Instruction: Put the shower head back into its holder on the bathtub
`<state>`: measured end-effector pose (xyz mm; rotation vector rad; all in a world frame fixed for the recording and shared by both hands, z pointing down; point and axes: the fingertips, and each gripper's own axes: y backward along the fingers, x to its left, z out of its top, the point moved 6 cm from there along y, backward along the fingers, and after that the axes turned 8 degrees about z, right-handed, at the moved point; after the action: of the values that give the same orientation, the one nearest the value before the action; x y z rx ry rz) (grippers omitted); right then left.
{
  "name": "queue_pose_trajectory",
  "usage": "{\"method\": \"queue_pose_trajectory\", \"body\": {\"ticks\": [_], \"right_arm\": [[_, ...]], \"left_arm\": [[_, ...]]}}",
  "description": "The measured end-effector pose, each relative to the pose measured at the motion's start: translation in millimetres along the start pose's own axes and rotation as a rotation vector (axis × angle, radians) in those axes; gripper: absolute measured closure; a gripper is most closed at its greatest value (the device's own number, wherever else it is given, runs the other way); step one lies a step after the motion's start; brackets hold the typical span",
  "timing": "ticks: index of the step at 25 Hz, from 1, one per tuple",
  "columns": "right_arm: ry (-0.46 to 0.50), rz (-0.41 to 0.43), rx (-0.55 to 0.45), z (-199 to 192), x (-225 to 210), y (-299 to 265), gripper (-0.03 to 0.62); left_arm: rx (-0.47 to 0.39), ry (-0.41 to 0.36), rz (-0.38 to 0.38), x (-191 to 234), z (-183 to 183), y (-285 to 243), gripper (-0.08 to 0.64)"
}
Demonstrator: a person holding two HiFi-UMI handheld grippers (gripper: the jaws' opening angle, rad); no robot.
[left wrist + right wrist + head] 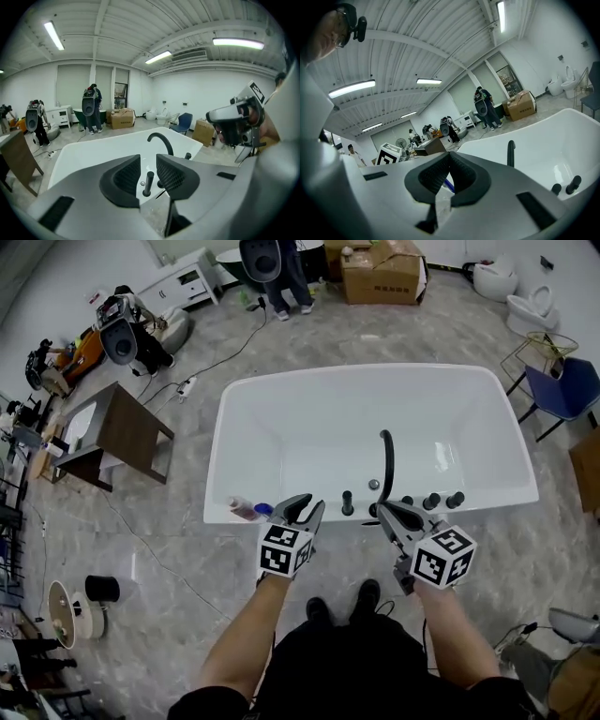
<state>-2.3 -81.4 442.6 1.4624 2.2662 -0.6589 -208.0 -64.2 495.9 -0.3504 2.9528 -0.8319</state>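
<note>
Room first: white rectangular bathtub [356, 369] on grey marbled floor [169, 549]; brown cardboard boxes [380, 273] and white toilets [525, 301] along far side. Slim black rod-shaped shower head [348, 503] [148, 182] upright on near rim, seemingly seated in holder [348, 513], though small in my feed. Left gripper [305, 507] [147, 168] just beside it, fingers half apart, gripping nothing. Right gripper [389, 512] [449, 161] near curved black spout [385, 460], fingertips together, empty.

Head view looks steeply down at the bathtub [469, 418]; both gripper views skim across it.
</note>
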Motion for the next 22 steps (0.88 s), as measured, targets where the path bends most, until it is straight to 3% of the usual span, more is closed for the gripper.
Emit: {"method": "queue_pose_trajectory", "body": {"ticks": [2, 5, 8, 14, 22], "right_arm": [[0.015, 0.0, 0.007, -2, 15, -8, 0.578], [0.038, -0.011, 0.014, -8, 39, -19, 0.578], [0.063, -0.029, 0.017, -10, 63, -25, 0.578], [0.091, -0.084, -0.004, -12, 103, -19, 0.578], [0.108, -0.162, -0.07, 2, 108, 12, 0.578]], "left_arm": [[-0.038, 0.019, -0.016, 6, 4, 20, 0.459], [-0.102, -0.013, -0.051, 12, 8, 51, 0.524], [-0.149, -0.042, -0.068, 23, 11, 75, 0.537], [-0.248, -0.014, -0.088, 51, 21, 108, 0.545], [-0.251, -0.02, -0.125, 42, 27, 122, 0.545]]}}
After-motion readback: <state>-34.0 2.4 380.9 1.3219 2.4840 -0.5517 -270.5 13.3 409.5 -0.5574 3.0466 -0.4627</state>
